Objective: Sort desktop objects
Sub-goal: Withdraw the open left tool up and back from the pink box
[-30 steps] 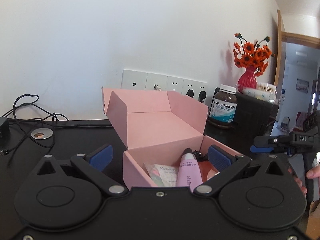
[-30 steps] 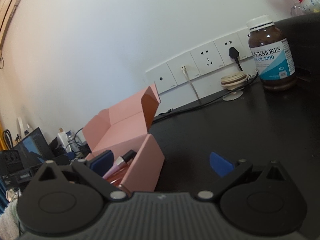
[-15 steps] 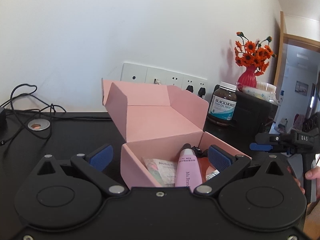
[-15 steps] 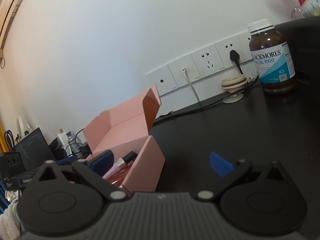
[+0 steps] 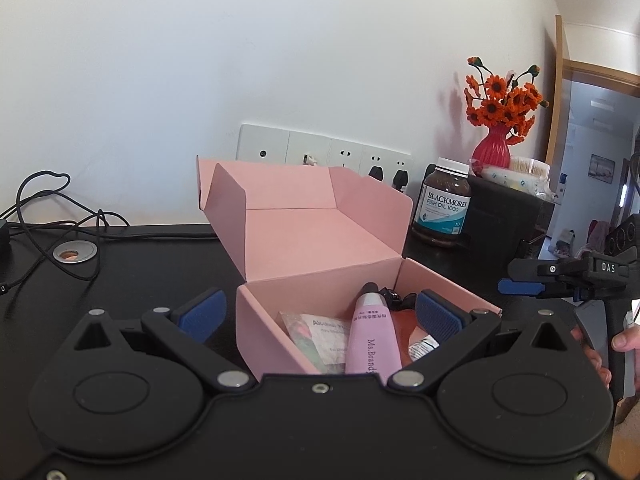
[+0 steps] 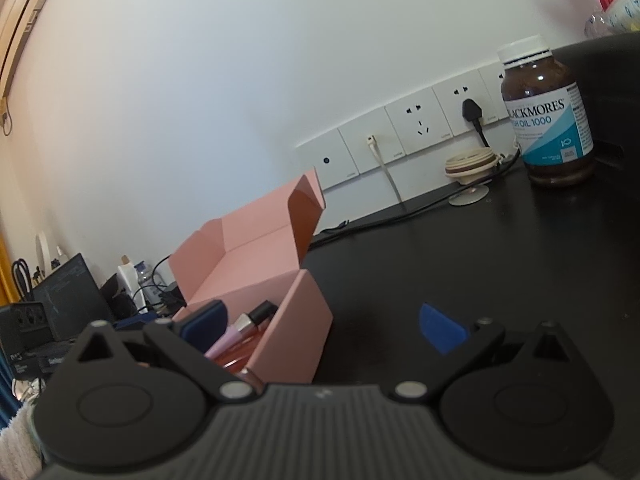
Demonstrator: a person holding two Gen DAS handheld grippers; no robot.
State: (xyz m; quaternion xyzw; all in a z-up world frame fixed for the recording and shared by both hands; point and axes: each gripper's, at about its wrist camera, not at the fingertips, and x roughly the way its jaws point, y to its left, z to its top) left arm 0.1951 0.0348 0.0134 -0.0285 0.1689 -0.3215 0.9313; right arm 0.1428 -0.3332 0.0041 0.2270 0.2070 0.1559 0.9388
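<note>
Both spread grippers, left and right, flank the open pink cardboard box holding sorted toiletries, ready for the next item.

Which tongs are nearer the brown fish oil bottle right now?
Right. The right tongs face the brown fish oil bottle across bare black desk; the left tongs hover over the open pink cardboard box, bottle beyond it.

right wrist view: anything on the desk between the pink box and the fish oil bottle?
Near the wall, yes: a black cable and a cream round holder. The desk nearer the right tool is bare.
</note>
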